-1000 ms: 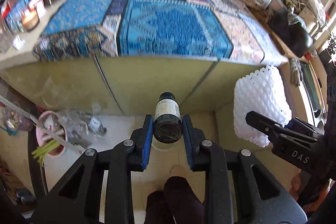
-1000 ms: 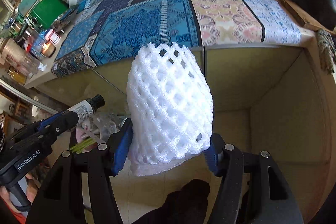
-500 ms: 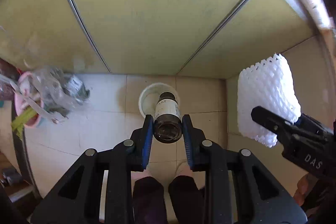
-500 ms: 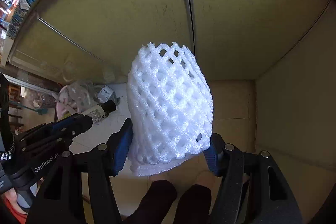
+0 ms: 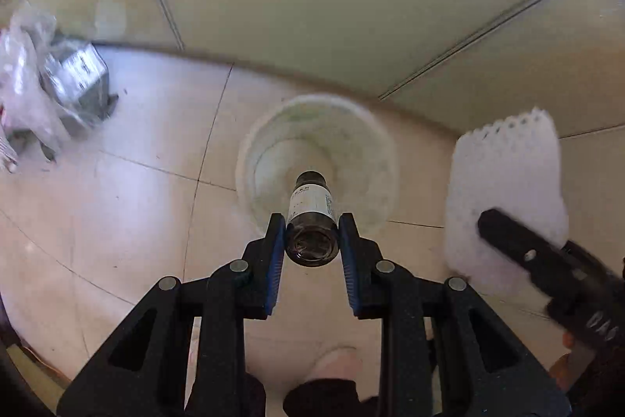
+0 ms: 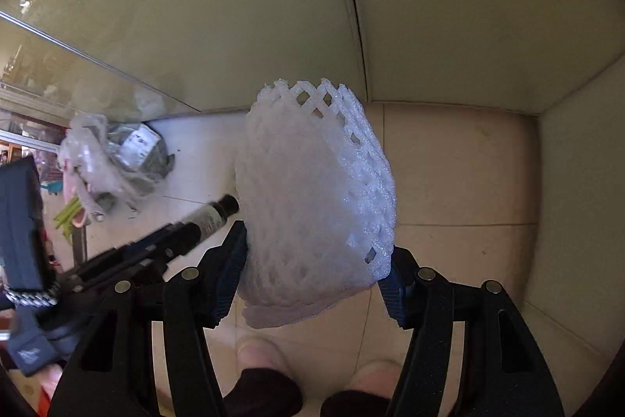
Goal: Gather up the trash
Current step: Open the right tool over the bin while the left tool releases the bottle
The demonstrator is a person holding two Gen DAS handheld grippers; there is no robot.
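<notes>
- The left claw [image 5: 311, 237] pinches a small dark bottle [image 5: 311, 221] by its base, neck pointing down over a white bin [image 5: 375, 143] on the tiled floor [image 5: 129, 198].
- The right claw [image 6: 312, 268] pinches a white foam net [image 6: 312, 198], hanging beside the bin and not over it.
- Step in hand, as I judge it: dropping the trash. Next, the left claw should spread to let the bottle fall in; the right must shift over the rim first.
- Hard to make out: the bin's contents are blurred, and the foam net hides the bin in the right view. A plastic bag [image 5: 47, 92] lies apart, its contents unclear.
</notes>
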